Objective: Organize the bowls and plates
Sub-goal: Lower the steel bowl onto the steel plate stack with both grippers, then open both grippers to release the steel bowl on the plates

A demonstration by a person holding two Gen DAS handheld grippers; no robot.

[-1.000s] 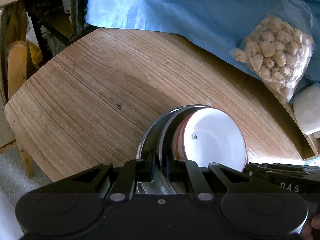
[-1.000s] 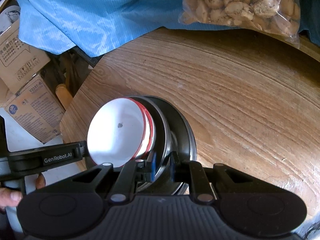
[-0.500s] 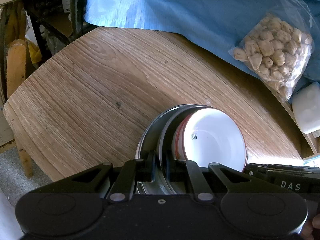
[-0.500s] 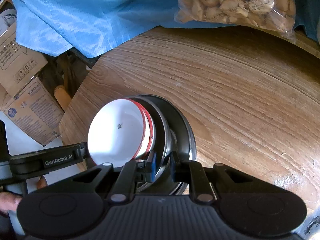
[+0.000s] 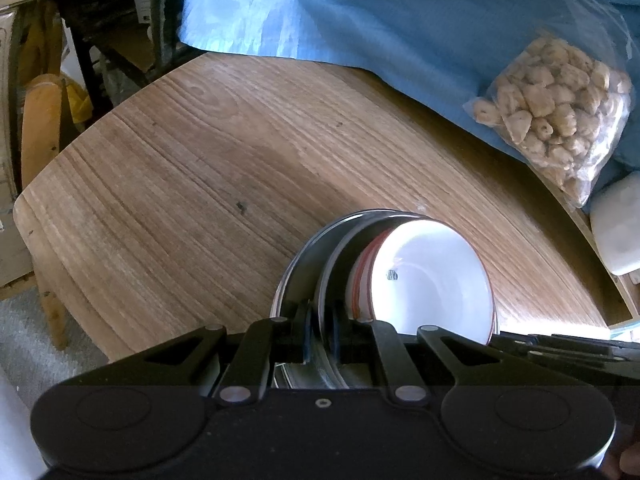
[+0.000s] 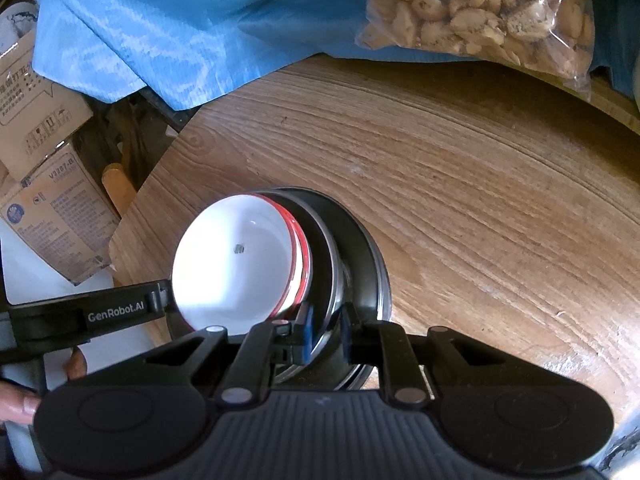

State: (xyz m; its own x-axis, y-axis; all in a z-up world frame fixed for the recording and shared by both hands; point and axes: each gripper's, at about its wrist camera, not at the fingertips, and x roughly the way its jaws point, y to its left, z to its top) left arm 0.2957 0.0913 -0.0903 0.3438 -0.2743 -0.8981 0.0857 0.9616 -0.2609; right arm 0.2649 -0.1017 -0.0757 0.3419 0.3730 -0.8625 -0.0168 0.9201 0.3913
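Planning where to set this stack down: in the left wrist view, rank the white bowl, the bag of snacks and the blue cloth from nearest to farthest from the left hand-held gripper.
1. White bowl: innermost of the nested stack clamped by the left hand-held gripper, just right of its fingers.
2. Bag of snacks: far right, lying on the cloth.
3. Blue cloth: along the table's far edge, though its right part runs under the bag.

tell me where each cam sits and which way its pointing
Left wrist: rides the left gripper, aimed steeply down at the wooden table; its jaws are clamped on a metal rim of the nested dish stack; the right gripper's edge shows at lower right.
Right wrist: rides the right gripper, also angled down, clamped on the stack's opposite rim; the left gripper and a hand show at left.
Shared: the white bowl, table, blue cloth, snack bag.
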